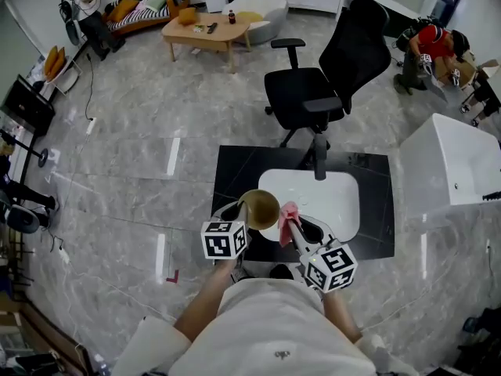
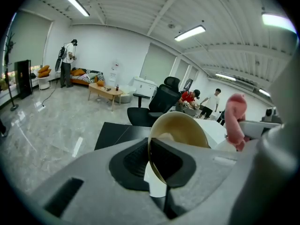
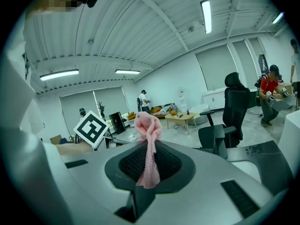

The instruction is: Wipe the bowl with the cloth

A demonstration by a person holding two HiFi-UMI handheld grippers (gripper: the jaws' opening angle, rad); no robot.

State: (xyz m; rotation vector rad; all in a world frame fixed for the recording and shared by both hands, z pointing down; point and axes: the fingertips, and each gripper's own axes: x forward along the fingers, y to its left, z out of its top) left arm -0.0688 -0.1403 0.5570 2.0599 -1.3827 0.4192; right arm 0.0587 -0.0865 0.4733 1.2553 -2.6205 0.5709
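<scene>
Head view has us over the bench. Our left gripper has its jaws clamped on the bowl at the rim. Our right gripper pinches the pink cloth, which bunches beyond its jaws, just beside the bowl. We judge the wiping is still ahead or barely begun.

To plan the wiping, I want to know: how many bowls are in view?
1. The bowl is held by its rim in the left gripper; others may be hidden.
</scene>
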